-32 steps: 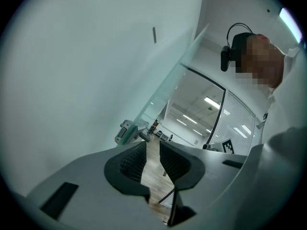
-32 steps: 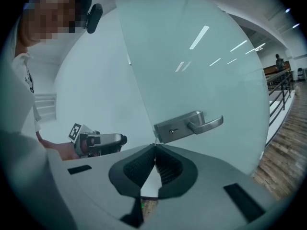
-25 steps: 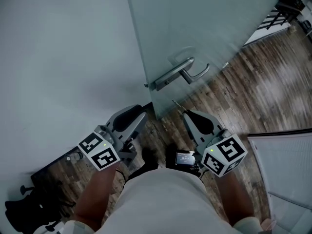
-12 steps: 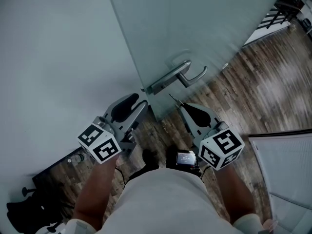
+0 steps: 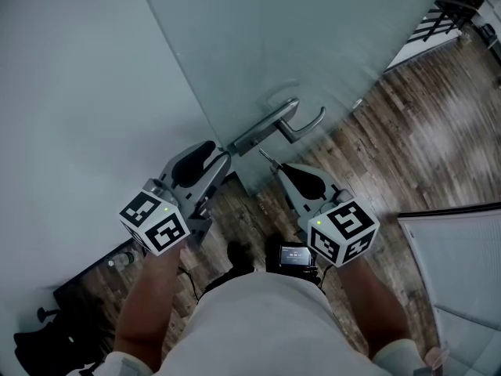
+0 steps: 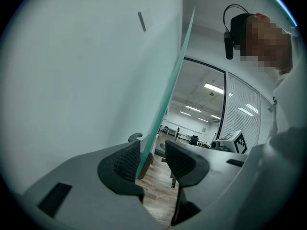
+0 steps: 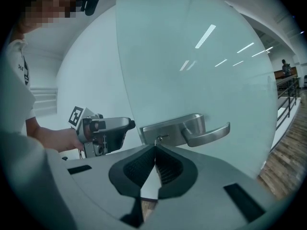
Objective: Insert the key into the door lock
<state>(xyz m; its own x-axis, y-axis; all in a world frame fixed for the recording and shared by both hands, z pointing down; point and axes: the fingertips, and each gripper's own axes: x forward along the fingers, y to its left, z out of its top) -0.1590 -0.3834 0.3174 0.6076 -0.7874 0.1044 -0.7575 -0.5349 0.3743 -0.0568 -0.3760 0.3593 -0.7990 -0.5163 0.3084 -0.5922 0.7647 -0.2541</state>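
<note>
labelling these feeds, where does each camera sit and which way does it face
Head view: on the person's head, looking steeply down at the door, handle, left gripper, right gripper, forearms.
Left gripper view: on that gripper, looking along the door's edge, between its jaws, which have just been opening; shirt at right.
Right gripper view: on that gripper, shut on the key, facing the handle; shirt at left.
Shared: head and right gripper views both show handle and left gripper.
</note>
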